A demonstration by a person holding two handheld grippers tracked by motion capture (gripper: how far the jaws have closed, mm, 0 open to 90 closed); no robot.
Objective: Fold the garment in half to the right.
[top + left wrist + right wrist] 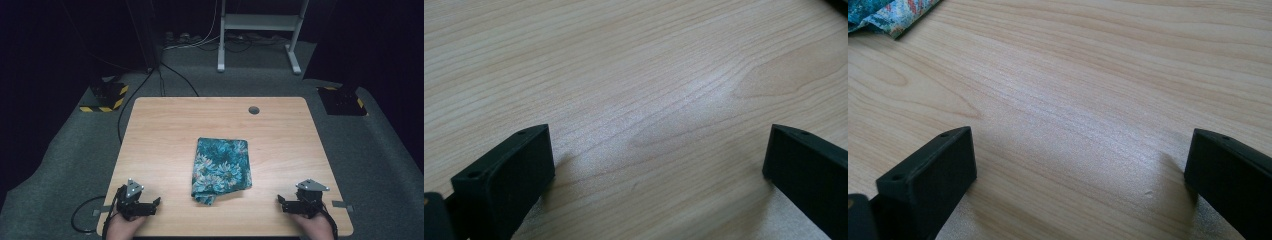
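Teal cloth cut off at frame edge.

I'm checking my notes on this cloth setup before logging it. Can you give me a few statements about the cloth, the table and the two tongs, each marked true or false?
1. The floral cloth lies folded on the wooden table. True.
2. The left tongs are shut on the cloth. False: they are open, over bare wood near the table's front left corner.
3. The right tongs are open and hold nothing. True.
4. The cloth hangs over the table's far edge. False: it lies near the middle, between the two tongs.
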